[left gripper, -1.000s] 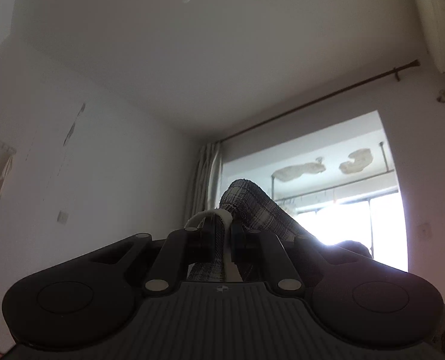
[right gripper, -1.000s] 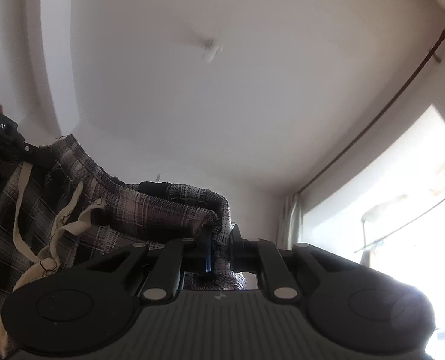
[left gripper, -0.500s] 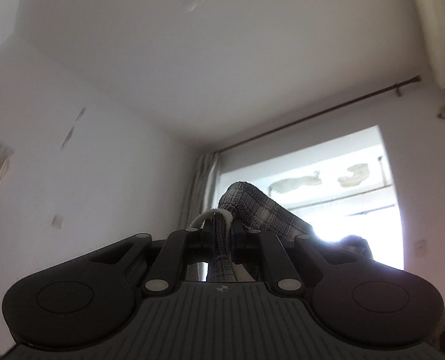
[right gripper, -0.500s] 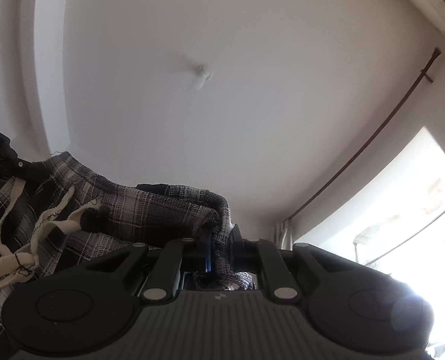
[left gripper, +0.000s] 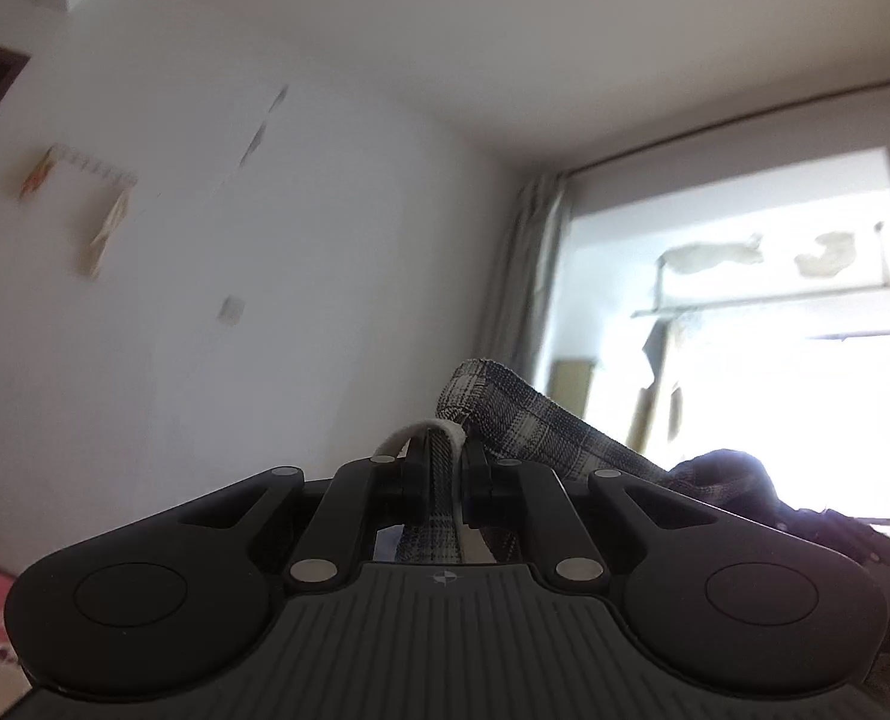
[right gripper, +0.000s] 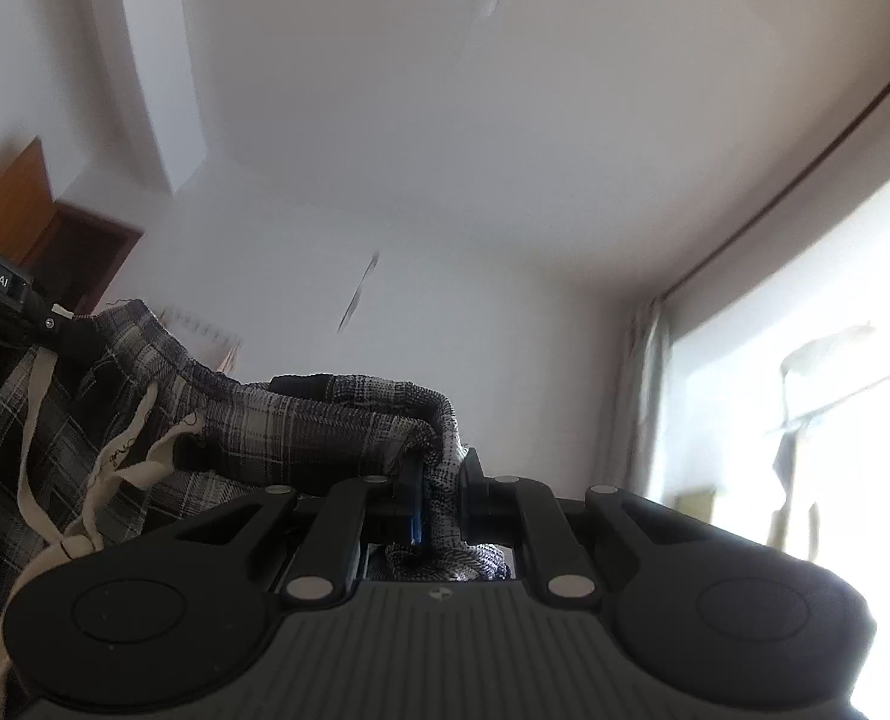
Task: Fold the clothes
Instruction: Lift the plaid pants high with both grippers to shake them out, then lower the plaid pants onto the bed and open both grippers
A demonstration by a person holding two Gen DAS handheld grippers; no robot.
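Plaid garment aloft, fold not yet started

Claws first. Your left claw point(left gripper: 445, 468) is clenched on a plaid edge with a loop of cream drawstring point(left gripper: 412, 433) pinched in beside it; the pads press the cloth from both sides. Your right claw point(right gripper: 442, 483) is likewise clamped on a bunched plaid hem, with cloth puckered behind the pads. Neither grip looks loose.

Outward from there. The plaid garment point(right gripper: 301, 420) hangs in the air between your two hands, not lying on any surface that shows. In the right wrist view the waistband runs from the right claw out to the left claw at the far left edge, sagging a little in the middle. Cream cords dangle below it, and the body of the cloth drops out of sight. In the left wrist view a rolled plaid edge runs away to the right toward the bright window point(left gripper: 745, 360).

Orientation, as a judgement: the long visible axis is the held edge, roughly level from hand to hand, with the rest of the garment pointing down.

Progress, as a judgement: pickup and spreading by two corners look done. No crease is visible yet. Laying the garment down, folding and squaring it all remain. No bench or bed shows in either view, so you cannot tell where it will land.
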